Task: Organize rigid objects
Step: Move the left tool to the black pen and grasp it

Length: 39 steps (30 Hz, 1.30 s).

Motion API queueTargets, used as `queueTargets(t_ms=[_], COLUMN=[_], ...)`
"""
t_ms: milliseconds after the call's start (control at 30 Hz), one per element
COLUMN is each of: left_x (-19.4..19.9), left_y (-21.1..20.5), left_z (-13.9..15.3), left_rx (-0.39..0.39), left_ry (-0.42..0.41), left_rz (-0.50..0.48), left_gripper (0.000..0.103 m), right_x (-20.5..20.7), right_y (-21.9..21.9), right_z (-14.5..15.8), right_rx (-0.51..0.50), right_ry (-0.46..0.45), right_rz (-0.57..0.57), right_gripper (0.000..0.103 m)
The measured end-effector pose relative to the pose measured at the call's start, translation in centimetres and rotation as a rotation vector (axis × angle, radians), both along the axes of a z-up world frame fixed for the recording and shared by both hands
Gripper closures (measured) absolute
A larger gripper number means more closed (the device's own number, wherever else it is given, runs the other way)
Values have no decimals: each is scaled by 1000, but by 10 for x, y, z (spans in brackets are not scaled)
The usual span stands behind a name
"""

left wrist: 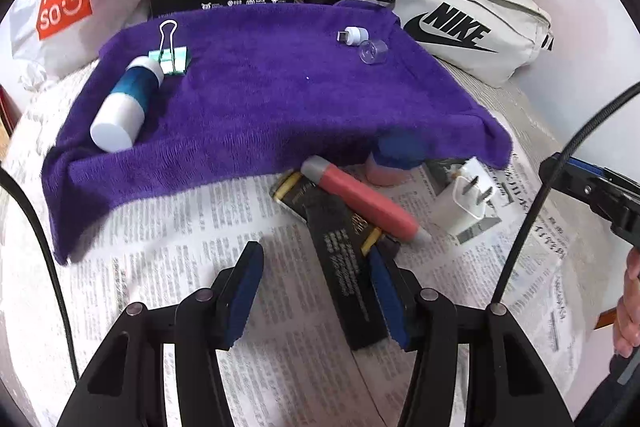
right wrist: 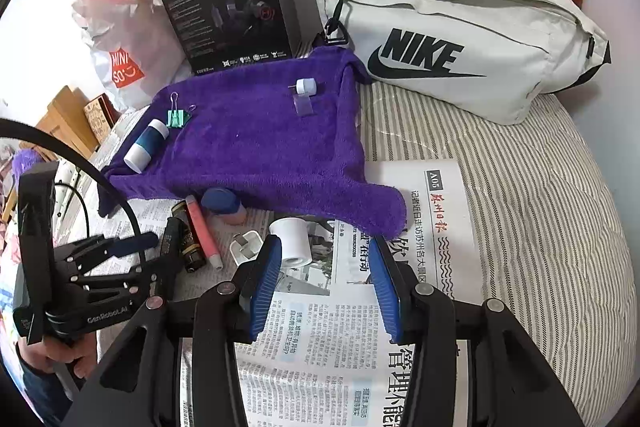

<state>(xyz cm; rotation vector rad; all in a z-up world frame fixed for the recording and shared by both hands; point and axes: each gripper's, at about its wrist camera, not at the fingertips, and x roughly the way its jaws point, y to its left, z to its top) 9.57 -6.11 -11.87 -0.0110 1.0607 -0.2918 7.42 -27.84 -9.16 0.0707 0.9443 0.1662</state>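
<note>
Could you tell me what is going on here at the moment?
A person is sorting small items between newspaper and a purple towel. A bottle, binder clip and two small caps lie on the towel. The left gripper, open, hovers over a black box and red marker. The right gripper is open, empty, near a white roll.

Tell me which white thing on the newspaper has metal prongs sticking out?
The white plug charger, beside the pink pen, has two metal prongs. The white tape roll near the right claw has none.
</note>
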Motion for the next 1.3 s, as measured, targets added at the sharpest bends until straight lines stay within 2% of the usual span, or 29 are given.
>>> queueTargets(t_ms=[100,233,500,633,933,1167,1300], left_x=[2,-2,-8,-11,-24,-30,-33], left_y=[6,15,27,16,5,19,30], left_z=[0,-1,2,2,2,0,-3], left_rx=[7,59,13,46,96,123,122], left_ry=[-2,-8,24,26,31,19,1], left_rz=[13,27,42,32,11,11,33], left_gripper=[47,48,48,46,34,25,13], right_x=[2,3,4,2,2,0,-1], right_y=[0,2,10,13,12,10,11], right_z=[-5,-8,-10,-10,-14,-14,-16], right_rx=[-5,-5,-13,-19,-21,-19,-11], right_ry=[17,24,33,30,40,40,28], right_rz=[1,5,26,38,40,47,56], right_gripper=[58,58,58,58,57,57,53])
